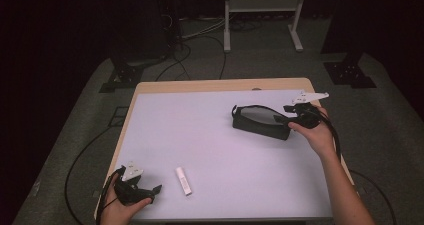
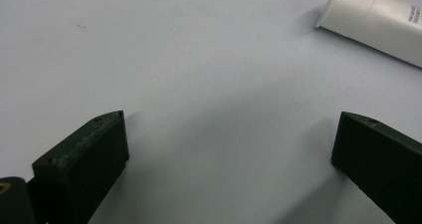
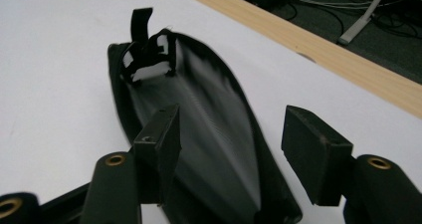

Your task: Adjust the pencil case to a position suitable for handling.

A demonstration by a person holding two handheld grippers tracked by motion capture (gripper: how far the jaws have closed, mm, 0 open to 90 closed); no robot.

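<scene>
The left gripper point(image 1: 150, 194) is held near the table's front edge, jaws spread wide over the smooth white table cover point(image 1: 210, 140). A white cylindrical tube point(image 1: 183, 180), cut off in the left gripper view, lies just beside it. The right gripper point(image 3: 229, 149) is parted around the open rim of a soft black pouch point(image 1: 261, 121), one jaw inside; its lining is blurred.

White tube point(image 2: 383, 22) cut off; its print perhaps unreadable.

From up top I've got my right gripper point(image 1: 281, 119) at the black pouch point(image 1: 261, 121), left gripper point(image 1: 152, 192) near the white tube point(image 1: 183, 180).
</scene>
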